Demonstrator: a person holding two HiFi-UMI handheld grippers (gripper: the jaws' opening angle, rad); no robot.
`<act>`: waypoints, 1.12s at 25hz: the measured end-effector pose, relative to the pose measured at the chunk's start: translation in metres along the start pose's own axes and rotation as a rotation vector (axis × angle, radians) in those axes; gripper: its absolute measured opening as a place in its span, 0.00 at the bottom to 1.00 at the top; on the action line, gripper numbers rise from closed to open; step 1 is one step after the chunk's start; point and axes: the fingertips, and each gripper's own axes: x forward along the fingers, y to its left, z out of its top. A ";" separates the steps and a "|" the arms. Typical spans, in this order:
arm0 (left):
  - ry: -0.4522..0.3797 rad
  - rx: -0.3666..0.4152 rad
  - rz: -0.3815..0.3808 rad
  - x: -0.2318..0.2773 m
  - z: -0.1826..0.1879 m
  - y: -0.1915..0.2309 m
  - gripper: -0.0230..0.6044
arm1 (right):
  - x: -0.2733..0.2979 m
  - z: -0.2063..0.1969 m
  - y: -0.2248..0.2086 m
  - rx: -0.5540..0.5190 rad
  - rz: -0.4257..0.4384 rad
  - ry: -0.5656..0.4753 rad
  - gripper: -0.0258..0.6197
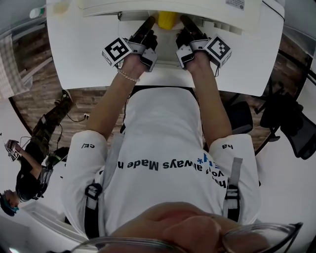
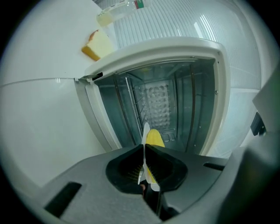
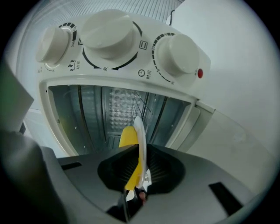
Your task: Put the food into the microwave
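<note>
A piece of yellow food (image 1: pixel 167 19) lies on a thin white plate, held at the mouth of the white oven (image 1: pixel 168 5). My left gripper (image 1: pixel 150 23) is shut on the plate's left rim and my right gripper (image 1: pixel 185 21) on its right rim. In the left gripper view the plate (image 2: pixel 144 133) shows edge-on between the jaws of the left gripper (image 2: pixel 145 154), with the food (image 2: pixel 154 139) beside it and the open cavity (image 2: pixel 162 103) just ahead. The right gripper view shows the same: right gripper (image 3: pixel 139 161), plate (image 3: pixel 140 131), food (image 3: pixel 128 139), cavity (image 3: pixel 111 109).
The oven door (image 3: pixel 227 131) hangs open under the plate. Three white knobs (image 3: pixel 109 33) sit beside the cavity. On the white table (image 1: pixel 84 54) to the left lie a wedge of cake (image 2: pixel 98 45) and a clear bottle (image 2: pixel 118 11). An office chair (image 1: pixel 291 123) stands at the right.
</note>
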 end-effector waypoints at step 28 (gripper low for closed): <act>-0.024 -0.011 -0.034 0.026 0.011 -0.006 0.07 | 0.000 0.002 0.002 0.039 0.003 -0.034 0.07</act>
